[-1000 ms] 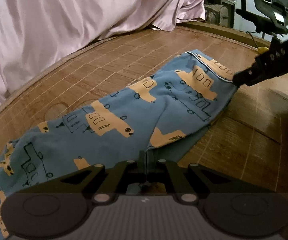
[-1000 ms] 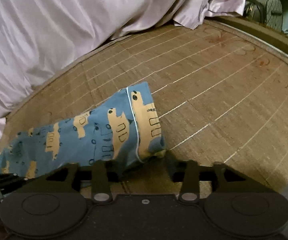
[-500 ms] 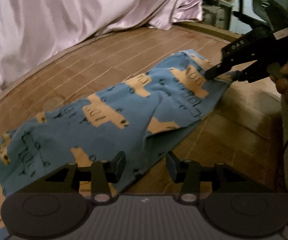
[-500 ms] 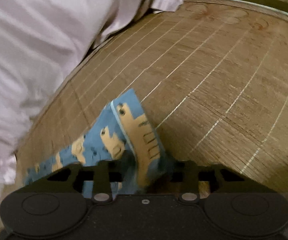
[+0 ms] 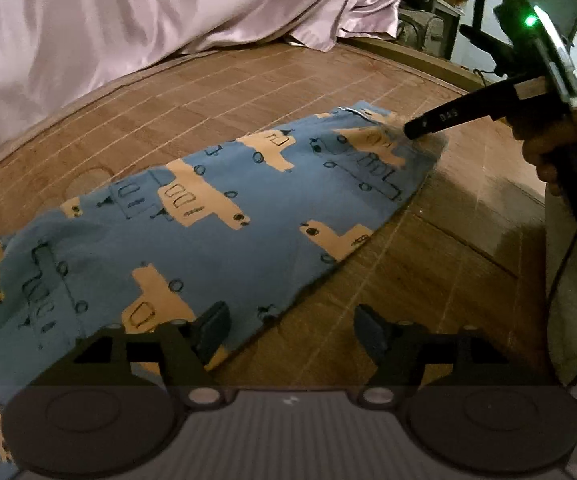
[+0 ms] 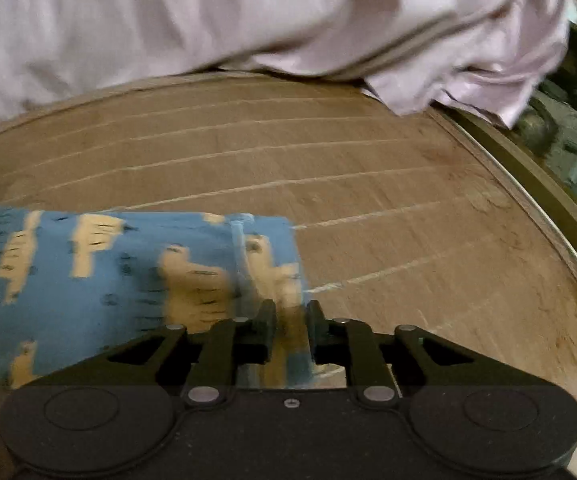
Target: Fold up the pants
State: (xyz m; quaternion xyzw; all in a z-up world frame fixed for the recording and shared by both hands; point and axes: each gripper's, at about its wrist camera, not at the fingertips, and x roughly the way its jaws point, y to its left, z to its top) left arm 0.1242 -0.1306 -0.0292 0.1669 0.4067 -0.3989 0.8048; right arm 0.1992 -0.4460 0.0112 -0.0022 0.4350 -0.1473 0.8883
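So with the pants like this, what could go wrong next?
1. Only the right gripper pinches the pants, and at one corner; pulling may drag or bunch the cloth rather than fold it.
2. The left gripper is open over the near edge, so nothing anchors that side.
3. The thin corner pinch might slip free.

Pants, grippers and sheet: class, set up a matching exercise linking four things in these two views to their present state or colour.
Things:
1. left gripper
2. right gripper
3. pants
4. sheet

States:
A. pale pink, bunched along the far edge of the mat
B. fingers closed on the fabric's end
C. blue with tan trucks, spread on the mat
D. fingers apart, holding nothing

Pairs: 1-D, 2-B, 3-C, 4-A
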